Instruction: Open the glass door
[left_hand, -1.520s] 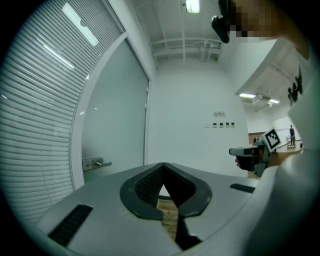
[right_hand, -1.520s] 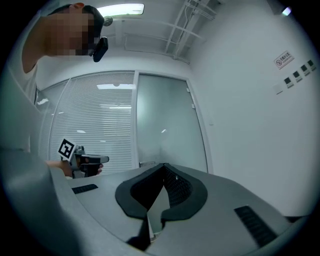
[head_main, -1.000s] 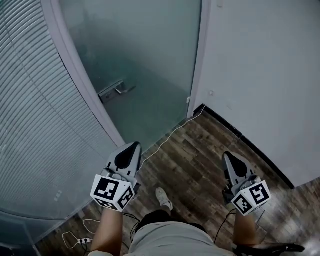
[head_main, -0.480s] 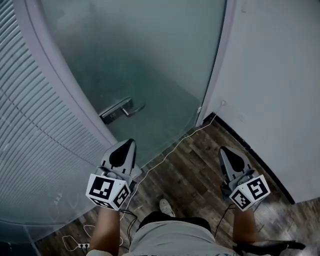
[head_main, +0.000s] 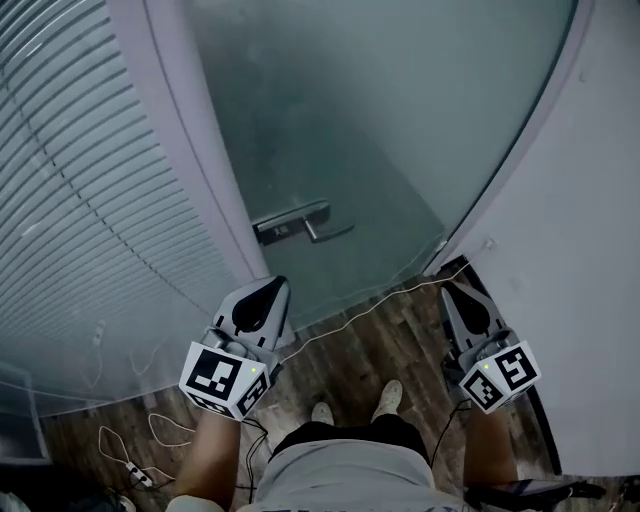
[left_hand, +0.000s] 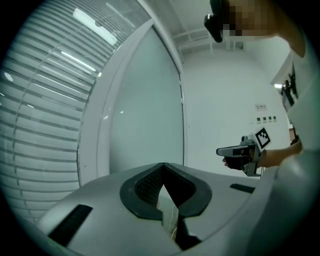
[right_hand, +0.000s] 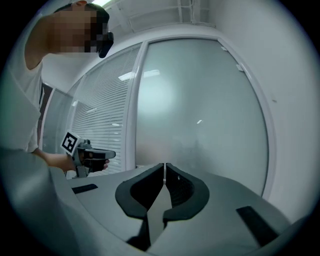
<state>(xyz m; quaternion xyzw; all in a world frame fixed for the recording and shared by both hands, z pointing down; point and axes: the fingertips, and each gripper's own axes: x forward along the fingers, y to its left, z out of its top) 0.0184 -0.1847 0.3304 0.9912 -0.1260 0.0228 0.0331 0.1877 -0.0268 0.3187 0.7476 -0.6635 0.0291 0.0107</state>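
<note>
Grey left tool (head_main: 276, 286) and right tool (head_main: 449, 292) were closed, empty; reckon one needed opening for the frosted glass door's (head_main: 400, 120) silver lever handle (head_main: 300, 222).

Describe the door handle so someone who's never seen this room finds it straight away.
Find the frosted glass door beside the slatted blinds. At its edge nearest the blinds sits the handle, a metal lever on a plate, the only hardware on the glass.
</note>
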